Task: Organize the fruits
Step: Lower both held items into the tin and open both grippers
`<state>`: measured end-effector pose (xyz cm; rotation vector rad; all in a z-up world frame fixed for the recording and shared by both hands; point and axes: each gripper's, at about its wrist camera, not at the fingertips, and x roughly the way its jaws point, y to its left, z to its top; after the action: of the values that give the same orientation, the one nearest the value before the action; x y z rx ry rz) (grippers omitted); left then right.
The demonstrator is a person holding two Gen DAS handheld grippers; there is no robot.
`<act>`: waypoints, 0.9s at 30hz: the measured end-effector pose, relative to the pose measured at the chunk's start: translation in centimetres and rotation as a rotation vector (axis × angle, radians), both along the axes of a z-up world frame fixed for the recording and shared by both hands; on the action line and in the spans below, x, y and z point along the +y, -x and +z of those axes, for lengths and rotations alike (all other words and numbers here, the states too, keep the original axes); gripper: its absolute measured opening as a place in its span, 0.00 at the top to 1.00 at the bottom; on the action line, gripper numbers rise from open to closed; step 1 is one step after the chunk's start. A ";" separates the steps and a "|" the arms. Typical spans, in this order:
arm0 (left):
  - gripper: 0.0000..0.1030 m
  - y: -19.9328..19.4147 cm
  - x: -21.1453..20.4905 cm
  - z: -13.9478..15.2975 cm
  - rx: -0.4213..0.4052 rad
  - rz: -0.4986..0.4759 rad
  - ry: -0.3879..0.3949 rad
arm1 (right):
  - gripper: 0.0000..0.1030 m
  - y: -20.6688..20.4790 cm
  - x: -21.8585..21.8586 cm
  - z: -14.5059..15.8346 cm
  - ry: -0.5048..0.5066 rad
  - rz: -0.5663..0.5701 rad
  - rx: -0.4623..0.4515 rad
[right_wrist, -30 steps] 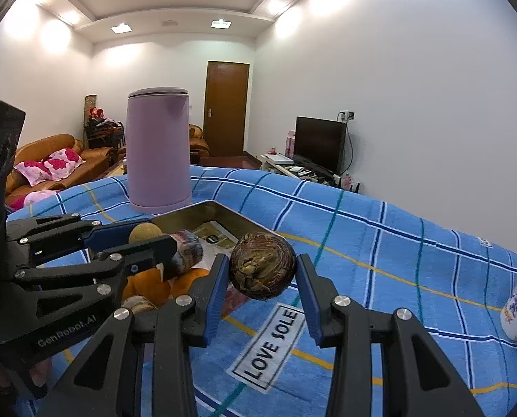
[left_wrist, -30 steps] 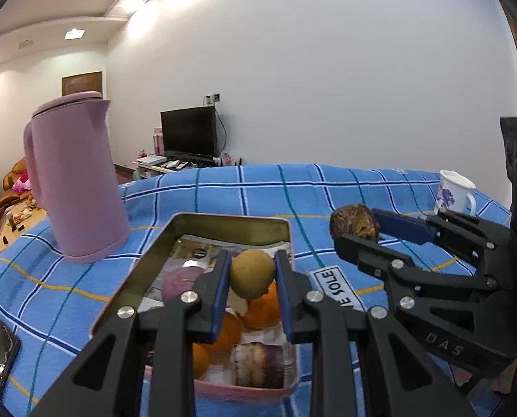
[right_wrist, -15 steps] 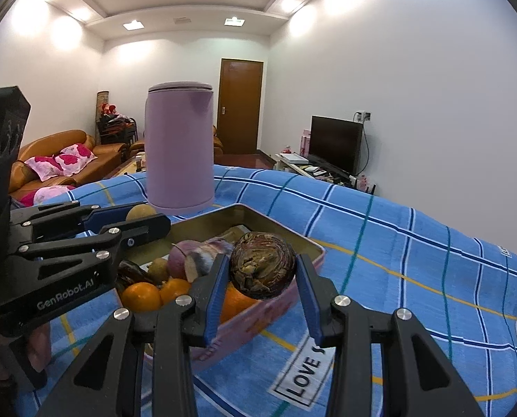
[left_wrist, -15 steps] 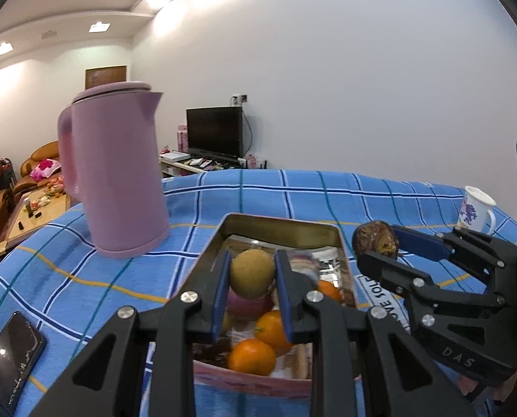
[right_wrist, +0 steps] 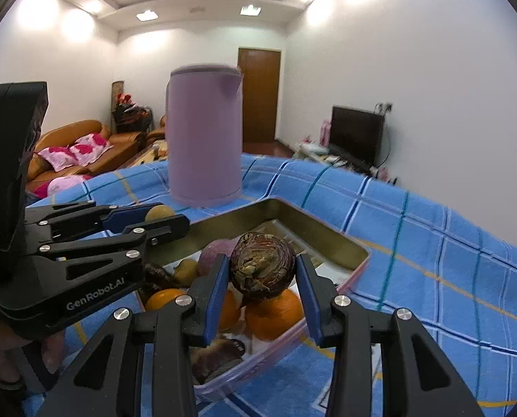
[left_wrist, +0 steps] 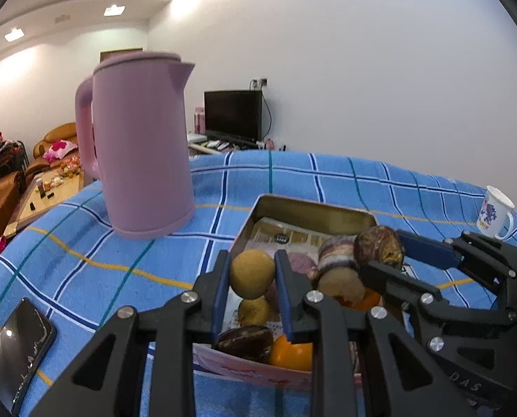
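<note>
My left gripper (left_wrist: 252, 274) is shut on a round tan fruit (left_wrist: 251, 267) and holds it above the near left part of an open metal tin (left_wrist: 314, 207). My right gripper (right_wrist: 262, 271) is shut on a wrinkled dark brown-purple fruit (right_wrist: 262, 264), above the tin (right_wrist: 327, 230). In the tin lie oranges (right_wrist: 274, 310), a purple fruit (right_wrist: 216, 248) and several other fruits. The right gripper (left_wrist: 380, 253) with its brown fruit (left_wrist: 378, 247) also shows in the left wrist view. In the right wrist view the left gripper (right_wrist: 161, 216) shows at the left.
A tall pink kettle (left_wrist: 140, 166) stands on the blue checked cloth (left_wrist: 84, 243) just behind and left of the tin. A black phone (left_wrist: 15, 351) lies at the near left. A white mug (left_wrist: 494, 212) stands far right. A printed label (right_wrist: 324, 406) lies beside the tin.
Both grippers have moved sideways with their fruits, from beside the tin to above it. The kettle now sits nearer the middle of both views. Neither grip has changed.
</note>
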<state>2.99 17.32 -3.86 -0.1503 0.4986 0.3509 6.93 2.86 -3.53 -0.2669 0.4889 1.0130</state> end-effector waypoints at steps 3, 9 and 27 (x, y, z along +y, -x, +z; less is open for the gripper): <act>0.74 -0.2 0.3 -0.2 0.012 0.000 0.011 | 0.59 -0.2 0.3 -0.2 0.004 0.023 0.026; 0.66 -0.1 0.1 -0.3 0.019 0.005 0.009 | 0.58 0.0 0.4 -0.3 0.008 0.047 0.048; 0.34 1.5 -0.9 0.5 -0.057 0.039 -0.058 | 0.32 -0.2 -2.6 0.5 -0.099 -0.043 0.026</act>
<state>1.52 16.42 -3.32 -0.1142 0.4297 0.3981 7.11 0.31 -2.99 -0.1545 0.4645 0.9965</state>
